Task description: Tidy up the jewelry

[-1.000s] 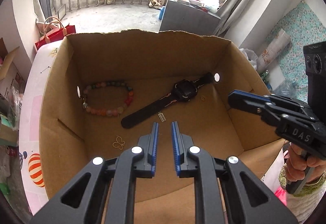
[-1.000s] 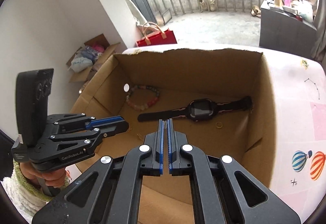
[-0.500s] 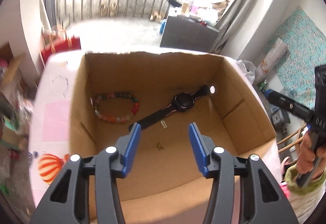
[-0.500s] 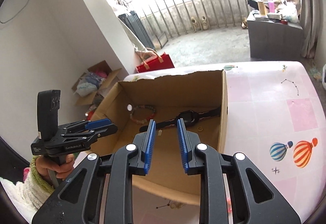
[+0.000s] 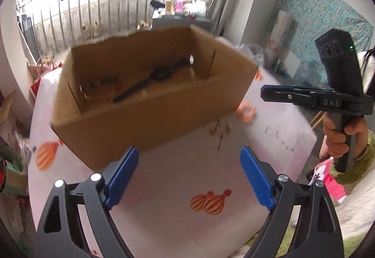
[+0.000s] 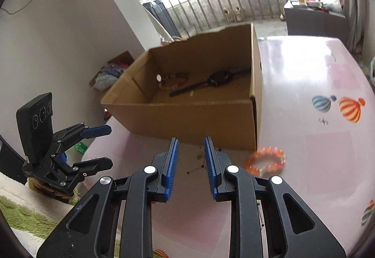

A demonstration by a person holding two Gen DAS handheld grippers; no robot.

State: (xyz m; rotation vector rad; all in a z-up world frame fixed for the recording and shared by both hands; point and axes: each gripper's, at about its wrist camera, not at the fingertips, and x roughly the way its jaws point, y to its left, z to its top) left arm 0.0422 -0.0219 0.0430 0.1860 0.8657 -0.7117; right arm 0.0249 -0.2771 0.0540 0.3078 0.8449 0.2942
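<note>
Pink balloon-print table [image 6: 328, 152] takes up most of both views. On it, toward 12 o'clock from your tongs, stands the cardboard box [image 6: 187, 117], open at the top.

Inside the box: a black watch [image 6: 219, 77] flat on the floor, its long axis running from 8 o'clock up to 2 o'clock in the right view, with the free strap end at the 8 o'clock end. At 9 o'clock of it lies a mixed-colour bead bracelet [image 6: 174, 81], by the wall with the round hole.

Outside the box: an orange bead bracelet [image 6: 264, 161], flat on the table near the box's front corner, at 1 o'clock of your right tongs [image 6: 189, 161]. Small dark pins or earrings [image 6: 199, 165] are scattered just ahead of those tongs; they are too blurred to name.

Your left tongs [image 5: 189, 174] are opening wide, with nothing between the jaws. The right tongs stand partly open and empty.

Risks, as I judge them:
- The round beads may roll or squirt out if you pinch off-centre; take one side of the ring across the string.
- The tiny pieces could be swept off the table edge by a low approach.
- The box wall is tall, so a held bracelet may snag on its rim.
</note>
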